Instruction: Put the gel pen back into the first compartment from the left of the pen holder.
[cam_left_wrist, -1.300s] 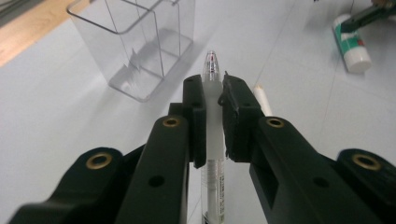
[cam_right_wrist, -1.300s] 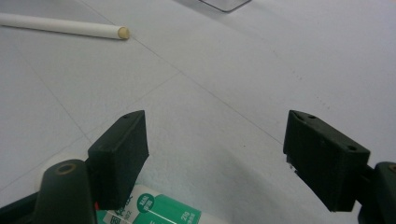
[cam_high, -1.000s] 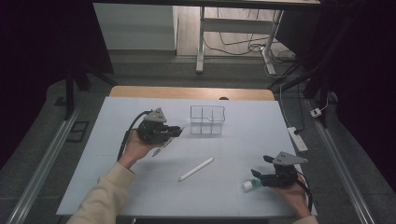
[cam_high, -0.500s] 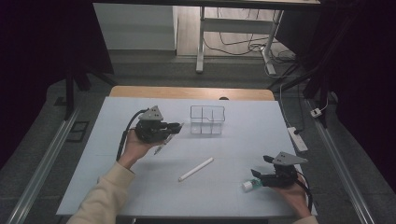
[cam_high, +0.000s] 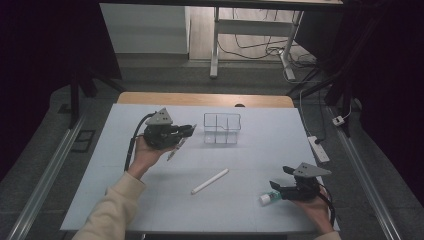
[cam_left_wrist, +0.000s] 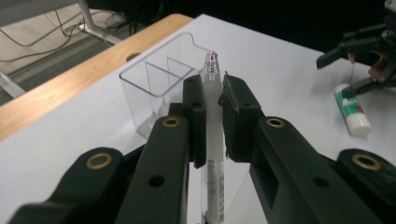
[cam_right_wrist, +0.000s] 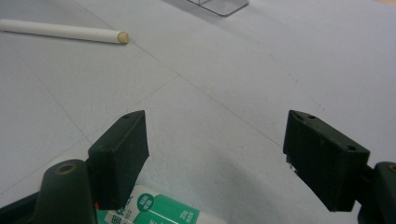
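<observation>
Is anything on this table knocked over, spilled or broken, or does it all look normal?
Nothing stands out. The clear plastic divided organizer stands upright and looks intact. The long white stick and the white-and-green glue stick lie flat on the pale table, as loose items might. The left gripper holds a clear-tipped white pen neatly. No spill shows.

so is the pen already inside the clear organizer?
No, the pen is clamped between the left gripper pads, short of the clear organizer.
</observation>
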